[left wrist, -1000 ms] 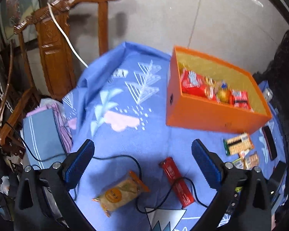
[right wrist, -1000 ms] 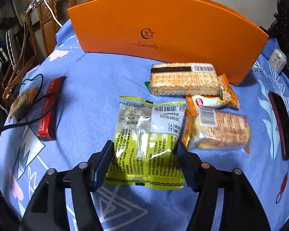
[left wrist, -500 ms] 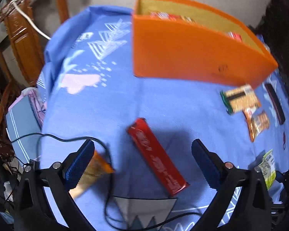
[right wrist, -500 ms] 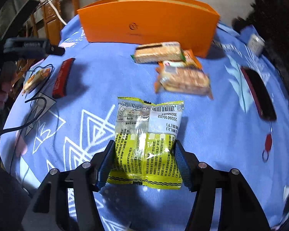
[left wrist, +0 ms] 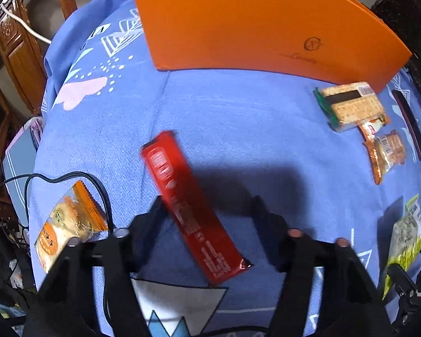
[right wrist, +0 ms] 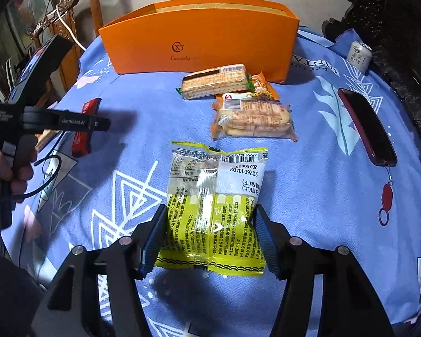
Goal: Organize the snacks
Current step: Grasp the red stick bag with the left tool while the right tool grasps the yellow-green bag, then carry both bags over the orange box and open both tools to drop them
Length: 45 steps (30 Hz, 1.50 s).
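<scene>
Two tongs busy before the orange box [right wrist: 199,45]: left tongs [left wrist: 207,210] closing around the red bar [left wrist: 190,210], right tongs [right wrist: 209,233] pinching the yellow packet [right wrist: 214,205].

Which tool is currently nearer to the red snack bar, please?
Left. The left tool straddles the red snack bar, its jaws closing around it. The right tool sits farther off, clamped on the yellow-green packet.
</scene>
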Motion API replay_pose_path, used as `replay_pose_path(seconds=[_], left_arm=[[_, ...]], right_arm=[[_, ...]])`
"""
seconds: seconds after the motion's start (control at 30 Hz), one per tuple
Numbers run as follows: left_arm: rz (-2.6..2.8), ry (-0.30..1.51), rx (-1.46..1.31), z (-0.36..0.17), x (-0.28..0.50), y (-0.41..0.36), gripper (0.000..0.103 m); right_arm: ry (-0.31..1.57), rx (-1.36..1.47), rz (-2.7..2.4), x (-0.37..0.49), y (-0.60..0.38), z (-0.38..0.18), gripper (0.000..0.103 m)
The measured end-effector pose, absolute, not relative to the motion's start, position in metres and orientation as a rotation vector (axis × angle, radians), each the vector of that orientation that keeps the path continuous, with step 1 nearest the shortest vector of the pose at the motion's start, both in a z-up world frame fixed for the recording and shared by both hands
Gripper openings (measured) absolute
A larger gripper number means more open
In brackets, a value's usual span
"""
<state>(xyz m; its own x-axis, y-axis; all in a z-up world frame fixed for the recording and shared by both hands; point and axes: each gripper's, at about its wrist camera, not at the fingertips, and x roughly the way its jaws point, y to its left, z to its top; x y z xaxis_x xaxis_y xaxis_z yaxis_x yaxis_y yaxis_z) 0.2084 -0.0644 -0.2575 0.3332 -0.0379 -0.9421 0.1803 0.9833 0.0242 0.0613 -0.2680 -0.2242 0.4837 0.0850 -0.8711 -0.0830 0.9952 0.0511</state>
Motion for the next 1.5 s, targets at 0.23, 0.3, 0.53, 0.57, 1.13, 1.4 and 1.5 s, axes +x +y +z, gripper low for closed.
replay_pose_path(seconds=[0.23, 0.3, 0.53, 0.57, 1.13, 1.4, 1.5], left_arm=[[-0.18, 1.205, 0.125, -0.253, 0.196, -0.067, 0.028], [-0.184, 1.209, 0.103, -0.252, 0.196, -0.064, 0.024], [-0.236, 1.152, 0.019, -0.235, 0.197, -0.045, 0.024], [-0.236, 1.145, 0.01, -0.232, 0.196, -0.041, 0.024], [-0.301, 0.931, 0.019, -0.14, 0.193, -0.038, 0.024], [-0.337, 0.826, 0.016, -0.085, 0.225, -0.058, 0.024], [-0.331, 0.807, 0.042, -0.069, 0.248, -0.069, 0.024]], right_arm=[[1.05, 0.015, 0.089, 0.065, -0.272, -0.22, 0.062], [1.045, 0.02, 0.087, 0.067, -0.273, -0.218, 0.062], [1.029, 0.02, 0.082, 0.07, -0.273, -0.214, 0.062], [1.024, 0.021, 0.084, 0.07, -0.273, -0.213, 0.062], [0.88, 0.048, 0.125, 0.09, -0.268, -0.159, 0.062], [0.762, 0.042, 0.14, 0.131, -0.272, -0.112, 0.062], [0.719, 0.036, 0.137, 0.155, -0.277, -0.094, 0.062]])
